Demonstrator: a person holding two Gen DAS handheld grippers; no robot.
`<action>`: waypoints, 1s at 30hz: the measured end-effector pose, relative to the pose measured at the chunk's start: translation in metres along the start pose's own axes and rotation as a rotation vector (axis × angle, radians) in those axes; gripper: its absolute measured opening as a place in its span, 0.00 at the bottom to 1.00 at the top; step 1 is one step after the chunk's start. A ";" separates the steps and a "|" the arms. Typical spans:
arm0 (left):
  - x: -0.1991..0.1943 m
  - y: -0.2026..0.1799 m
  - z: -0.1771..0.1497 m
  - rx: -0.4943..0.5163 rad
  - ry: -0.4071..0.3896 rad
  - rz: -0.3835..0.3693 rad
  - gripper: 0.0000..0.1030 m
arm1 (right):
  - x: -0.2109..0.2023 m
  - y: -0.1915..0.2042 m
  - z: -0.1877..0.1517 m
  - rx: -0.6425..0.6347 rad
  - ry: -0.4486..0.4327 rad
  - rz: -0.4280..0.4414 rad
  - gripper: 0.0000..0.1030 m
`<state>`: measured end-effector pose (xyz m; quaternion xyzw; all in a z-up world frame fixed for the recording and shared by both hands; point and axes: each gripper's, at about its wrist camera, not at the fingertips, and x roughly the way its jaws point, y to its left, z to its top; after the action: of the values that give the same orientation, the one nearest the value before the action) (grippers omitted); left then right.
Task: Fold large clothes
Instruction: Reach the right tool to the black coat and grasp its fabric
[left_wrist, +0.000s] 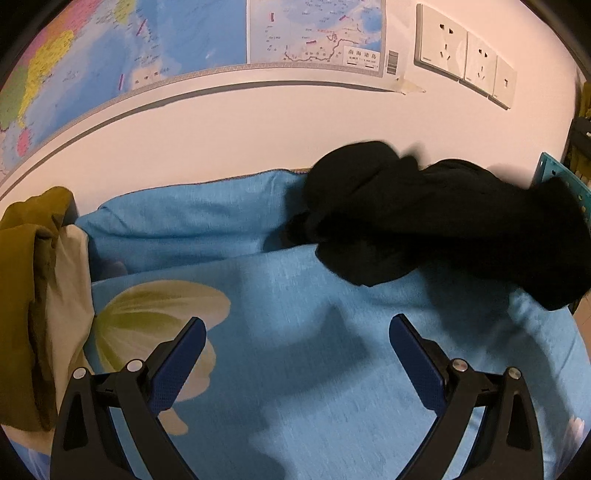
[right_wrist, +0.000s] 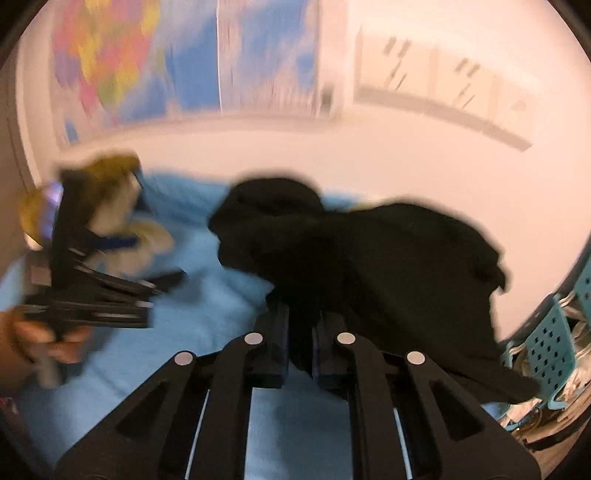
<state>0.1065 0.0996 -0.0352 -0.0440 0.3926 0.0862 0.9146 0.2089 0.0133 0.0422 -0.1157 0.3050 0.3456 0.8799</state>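
A crumpled black garment (left_wrist: 424, 218) lies bunched on the blue flowered sheet (left_wrist: 295, 369), at the back right in the left wrist view. My left gripper (left_wrist: 297, 325) is open and empty, hovering over the sheet in front of the garment. In the blurred right wrist view my right gripper (right_wrist: 300, 317) is shut on a fold of the black garment (right_wrist: 369, 258), which hangs and spreads ahead of it. The left gripper (right_wrist: 125, 291) shows at the left of that view, held in a hand.
An olive and cream cloth pile (left_wrist: 40, 295) lies at the sheet's left edge. A wall with a map (left_wrist: 147, 44) and sockets (left_wrist: 465, 55) runs behind the bed. A teal perforated basket (right_wrist: 550, 343) stands at the right.
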 end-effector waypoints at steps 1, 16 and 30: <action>0.000 0.001 0.001 0.001 -0.004 -0.003 0.93 | -0.016 -0.008 -0.002 0.026 -0.014 0.005 0.07; 0.012 -0.002 0.013 0.058 -0.006 0.002 0.93 | 0.014 -0.027 -0.017 0.075 0.089 -0.007 0.93; 0.019 0.015 0.019 0.060 0.002 0.057 0.93 | 0.108 -0.002 0.006 -0.053 0.179 0.238 0.01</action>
<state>0.1306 0.1197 -0.0361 -0.0055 0.3970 0.1003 0.9123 0.2751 0.0724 -0.0192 -0.1322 0.3845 0.4439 0.7985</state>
